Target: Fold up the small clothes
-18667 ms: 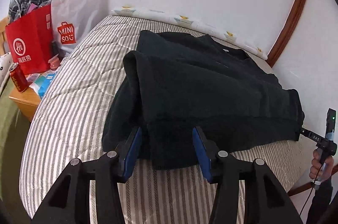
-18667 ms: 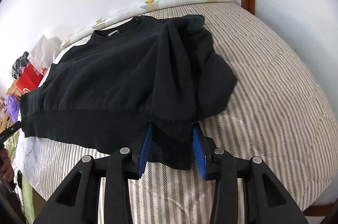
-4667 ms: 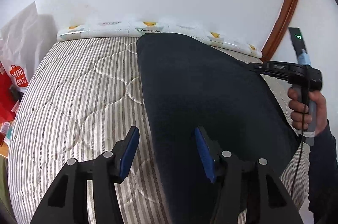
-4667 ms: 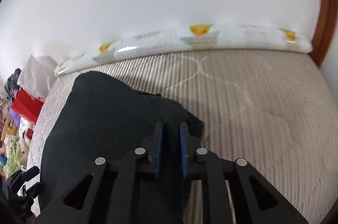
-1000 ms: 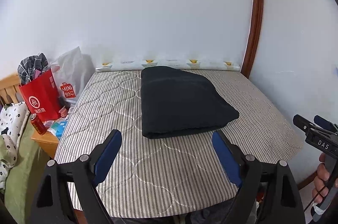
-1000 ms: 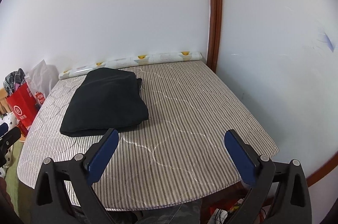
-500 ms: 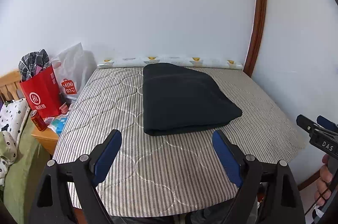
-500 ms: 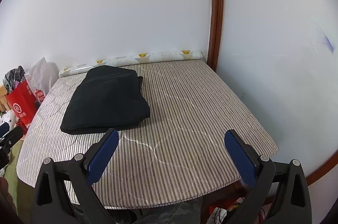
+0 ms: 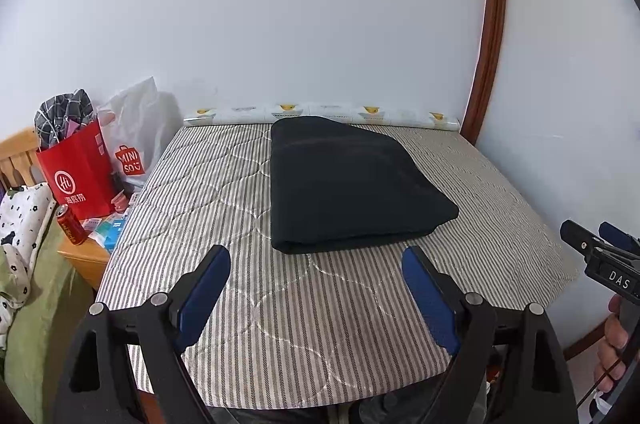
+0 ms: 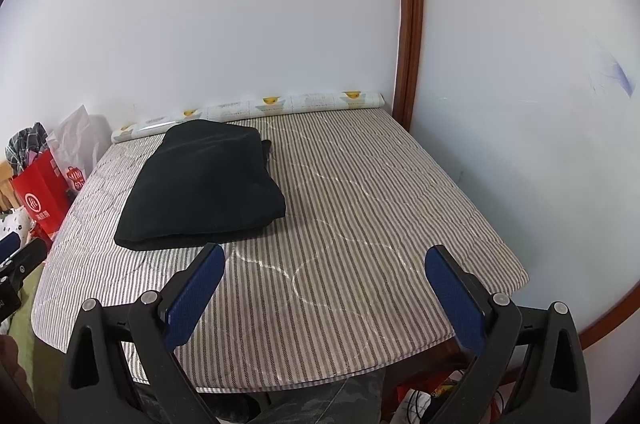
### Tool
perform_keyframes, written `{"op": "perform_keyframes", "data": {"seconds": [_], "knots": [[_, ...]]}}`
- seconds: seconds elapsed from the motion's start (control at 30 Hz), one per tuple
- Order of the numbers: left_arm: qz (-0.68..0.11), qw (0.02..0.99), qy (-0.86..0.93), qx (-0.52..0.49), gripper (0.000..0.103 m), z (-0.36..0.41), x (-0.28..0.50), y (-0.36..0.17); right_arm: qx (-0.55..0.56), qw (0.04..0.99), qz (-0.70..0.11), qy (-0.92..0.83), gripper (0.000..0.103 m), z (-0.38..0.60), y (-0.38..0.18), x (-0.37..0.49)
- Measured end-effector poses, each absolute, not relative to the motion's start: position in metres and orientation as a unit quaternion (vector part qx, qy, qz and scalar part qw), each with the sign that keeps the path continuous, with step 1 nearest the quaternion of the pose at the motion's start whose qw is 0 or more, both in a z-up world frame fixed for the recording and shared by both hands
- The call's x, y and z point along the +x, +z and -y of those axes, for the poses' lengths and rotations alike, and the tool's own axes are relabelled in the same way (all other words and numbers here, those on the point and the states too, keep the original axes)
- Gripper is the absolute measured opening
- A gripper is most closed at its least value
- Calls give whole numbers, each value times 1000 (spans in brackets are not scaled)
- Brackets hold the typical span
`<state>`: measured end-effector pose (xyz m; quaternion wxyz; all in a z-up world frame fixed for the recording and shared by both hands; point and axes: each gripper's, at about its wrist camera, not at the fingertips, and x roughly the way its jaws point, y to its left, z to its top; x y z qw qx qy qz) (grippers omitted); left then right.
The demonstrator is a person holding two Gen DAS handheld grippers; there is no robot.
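Left wrist view: the left gripper (image 9: 316,288) is hanging back from the striped mattress (image 9: 200,192), jaws wide apart and empty. The black garment (image 9: 352,184), which seconds ago was filling this view under the pads, is now lying as a neat folded rectangle toward the wall.

Right wrist view: the right gripper (image 10: 324,288), earlier pinching the cloth, is now standing open and clear. The fold is looking finished.
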<state>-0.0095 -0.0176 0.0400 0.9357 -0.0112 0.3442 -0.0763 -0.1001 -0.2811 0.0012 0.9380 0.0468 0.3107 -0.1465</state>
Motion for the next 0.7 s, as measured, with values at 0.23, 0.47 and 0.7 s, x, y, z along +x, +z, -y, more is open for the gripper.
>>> {"op": "perform_keyframes", "data": {"seconds": [0.23,0.47,0.7], "knots": [[-345,935,-79,-9,87,19,-10,39,50,939,-307,-146,99,281,2,-103],[-343,936,-78,-8,87,20,-11,39,52,940,-306,-144,99,280,2,-105],[-343,936,-81,-8,87,20,-12,39,53,940,-306,-145,99,283,3,-105]]}}
